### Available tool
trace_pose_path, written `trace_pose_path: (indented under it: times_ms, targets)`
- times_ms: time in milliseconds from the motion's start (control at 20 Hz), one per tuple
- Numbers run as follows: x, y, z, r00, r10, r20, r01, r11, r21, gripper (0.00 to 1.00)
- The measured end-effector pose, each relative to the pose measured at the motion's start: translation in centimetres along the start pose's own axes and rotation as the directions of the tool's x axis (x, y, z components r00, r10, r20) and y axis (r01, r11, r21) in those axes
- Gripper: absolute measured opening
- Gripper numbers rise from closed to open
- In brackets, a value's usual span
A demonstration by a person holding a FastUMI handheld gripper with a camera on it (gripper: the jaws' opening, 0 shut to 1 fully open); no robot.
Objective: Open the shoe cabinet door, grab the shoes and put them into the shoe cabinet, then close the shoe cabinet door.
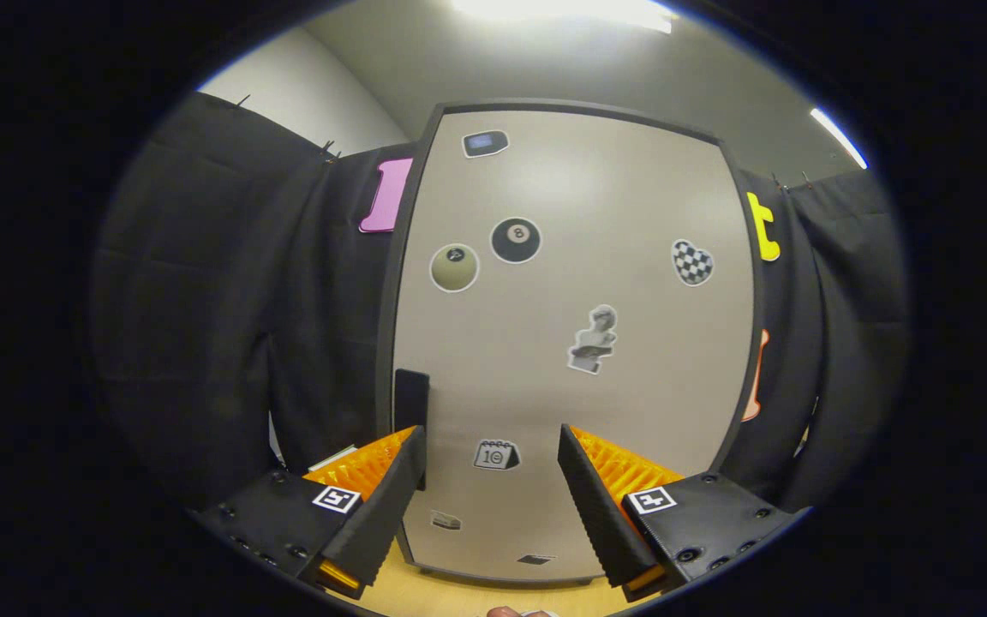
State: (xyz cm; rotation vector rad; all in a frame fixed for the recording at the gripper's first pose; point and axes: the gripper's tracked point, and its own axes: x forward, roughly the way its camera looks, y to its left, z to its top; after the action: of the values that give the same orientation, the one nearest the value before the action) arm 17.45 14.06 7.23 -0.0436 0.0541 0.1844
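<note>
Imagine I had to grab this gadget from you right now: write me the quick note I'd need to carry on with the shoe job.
Gripper: fingers open, holding nothing, pointed at the shoe cabinet door.
Door: looks shut, beige and covered in stickers. Its dark handle sits at the door's edge, just above the tip of one finger.
Shoes: I can't say where they are from this view.
Done: nothing visible so far.
Left: pull the door open by the handle, fetch the shoes, place them inside, close the door.

Claw (489, 450): two black wedge fingers, orange ribbed outer faces, square black-white marker tags, screws on bases.
</note>
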Motion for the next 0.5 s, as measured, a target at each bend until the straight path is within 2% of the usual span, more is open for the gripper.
trace_pose_path:
  times_ms: [200,500]
  targets:
    - [3.2,3.1,-0.9,1.0,0.003,-0.031,-0.004,0.999,-0.043,0.97]
    - [6.3,4.4,-1.7,0.997,-0.041,-0.06,0.042,0.999,0.014,0.97]
